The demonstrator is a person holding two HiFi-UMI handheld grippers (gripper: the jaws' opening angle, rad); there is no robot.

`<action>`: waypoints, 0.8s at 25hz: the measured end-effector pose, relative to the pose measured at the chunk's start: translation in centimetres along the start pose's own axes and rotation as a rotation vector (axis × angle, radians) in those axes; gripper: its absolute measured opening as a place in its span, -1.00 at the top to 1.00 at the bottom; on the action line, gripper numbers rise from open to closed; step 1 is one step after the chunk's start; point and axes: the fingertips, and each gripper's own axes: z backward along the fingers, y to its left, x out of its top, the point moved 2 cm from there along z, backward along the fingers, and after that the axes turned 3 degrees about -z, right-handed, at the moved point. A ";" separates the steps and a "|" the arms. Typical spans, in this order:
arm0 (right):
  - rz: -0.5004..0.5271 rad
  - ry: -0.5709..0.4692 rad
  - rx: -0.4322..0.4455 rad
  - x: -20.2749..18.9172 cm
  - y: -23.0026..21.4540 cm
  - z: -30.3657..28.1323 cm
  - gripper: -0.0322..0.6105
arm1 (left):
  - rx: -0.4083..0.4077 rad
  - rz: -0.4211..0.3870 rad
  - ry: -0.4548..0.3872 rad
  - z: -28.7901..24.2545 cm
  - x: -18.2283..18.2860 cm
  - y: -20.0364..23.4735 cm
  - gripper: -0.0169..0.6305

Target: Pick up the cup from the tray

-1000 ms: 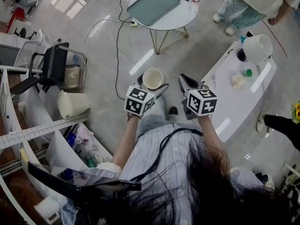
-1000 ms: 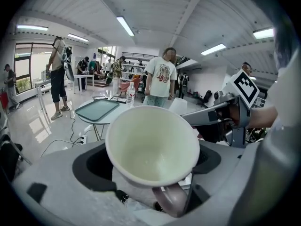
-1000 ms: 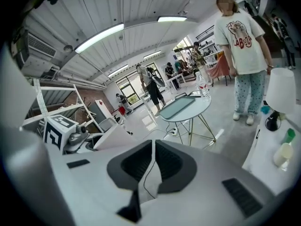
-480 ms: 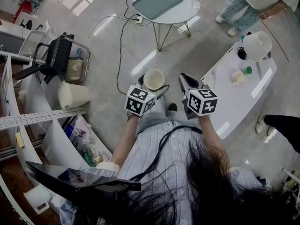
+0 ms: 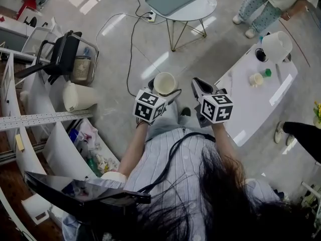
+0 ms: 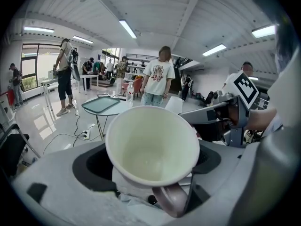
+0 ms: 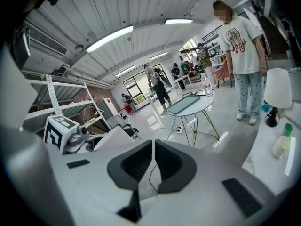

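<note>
Both forearms extend toward 12 o'clock, side by side. The left gripper (image 5: 160,92), at 9 o'clock of its partner, has its jaws clamped on the cup (image 5: 164,83). The right gripper (image 5: 199,86) holds nothing, its jaws pressed together and pointing toward 11 o'clock.

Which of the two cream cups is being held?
The larger cream handled cup, gripped in the left claw; the smaller cream cup stands apart on the white glossy table.

A round table (image 5: 203,10) stands at your twelve o'clock, a white counter (image 5: 251,109) with a lamp (image 5: 277,45) at two, a chair (image 5: 62,59) at ten.
</note>
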 end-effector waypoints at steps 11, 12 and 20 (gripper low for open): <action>0.008 0.039 0.017 -0.8 1.1 -1.5 0.78 | 0.022 0.020 0.014 1.2 -1.2 0.8 -0.45; 0.009 0.039 0.017 -0.7 1.1 -1.6 0.78 | 0.023 0.022 0.015 1.1 -1.2 1.0 -0.45; 0.005 0.042 0.010 -0.1 0.8 -2.4 0.78 | 0.019 0.020 0.016 0.7 -0.7 1.9 -0.45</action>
